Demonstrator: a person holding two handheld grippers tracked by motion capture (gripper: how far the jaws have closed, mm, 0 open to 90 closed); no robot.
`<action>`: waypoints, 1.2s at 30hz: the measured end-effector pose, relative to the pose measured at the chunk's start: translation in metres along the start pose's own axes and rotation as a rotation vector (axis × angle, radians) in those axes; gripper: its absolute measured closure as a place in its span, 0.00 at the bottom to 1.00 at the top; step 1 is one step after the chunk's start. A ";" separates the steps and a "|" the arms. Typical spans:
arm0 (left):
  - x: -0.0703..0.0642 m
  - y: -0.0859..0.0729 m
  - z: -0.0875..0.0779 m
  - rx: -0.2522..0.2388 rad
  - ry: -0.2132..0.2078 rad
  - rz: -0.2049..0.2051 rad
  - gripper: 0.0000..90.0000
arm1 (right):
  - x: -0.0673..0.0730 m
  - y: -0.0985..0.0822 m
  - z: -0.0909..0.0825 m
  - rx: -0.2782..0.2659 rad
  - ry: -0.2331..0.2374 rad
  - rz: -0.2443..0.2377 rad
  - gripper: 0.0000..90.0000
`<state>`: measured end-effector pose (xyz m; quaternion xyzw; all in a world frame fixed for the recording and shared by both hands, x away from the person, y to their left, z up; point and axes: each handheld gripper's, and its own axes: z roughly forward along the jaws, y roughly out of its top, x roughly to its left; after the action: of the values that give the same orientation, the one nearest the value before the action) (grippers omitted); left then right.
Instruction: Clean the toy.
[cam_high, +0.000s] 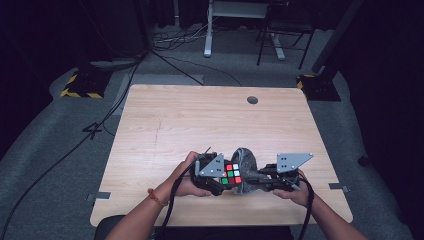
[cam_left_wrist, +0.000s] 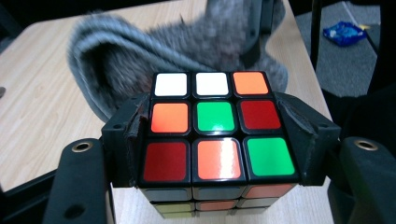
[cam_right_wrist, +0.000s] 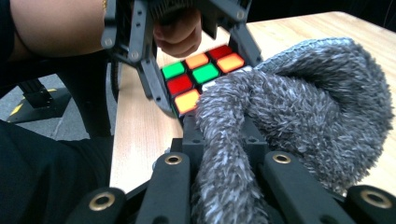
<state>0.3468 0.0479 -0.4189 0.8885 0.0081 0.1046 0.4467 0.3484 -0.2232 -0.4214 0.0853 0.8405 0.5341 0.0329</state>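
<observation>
**Tally at the table**

One wooden table (cam_high: 165, 125), with one round grommet hole (cam_high: 252, 100) near its far edge. One puzzle cube (cam_left_wrist: 215, 126), its upper face split into nine stickers: two white, three orange, two red, two green. One fuzzy grey cloth (cam_right_wrist: 299, 107). Two grippers, left gripper (cam_high: 216, 175) and right gripper (cam_high: 260, 177), each with two black jaws and one grey three-cornered plate on top. Two hands, left hand (cam_high: 186, 176) and right hand (cam_high: 296, 192); one bracelet (cam_high: 156, 197) on the left wrist. Two black-and-yellow striped bases on the floor beyond. One blue packet (cam_left_wrist: 345, 32) on the carpet.
</observation>
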 end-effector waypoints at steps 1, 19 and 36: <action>0.000 0.000 0.000 -0.006 -0.002 0.002 0.37 | 0.000 0.000 -0.001 -0.001 -0.006 0.000 0.87; -0.001 0.002 -0.001 -0.051 0.002 -0.009 0.37 | -0.007 -0.008 0.003 0.005 0.005 0.019 0.87; -0.001 -0.001 0.016 0.067 0.027 0.008 0.38 | 0.006 0.005 0.001 -0.060 0.016 -0.025 0.87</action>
<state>0.3490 0.0358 -0.4297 0.9014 0.0139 0.1180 0.4163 0.3433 -0.2191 -0.4170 0.0695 0.8254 0.5591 0.0353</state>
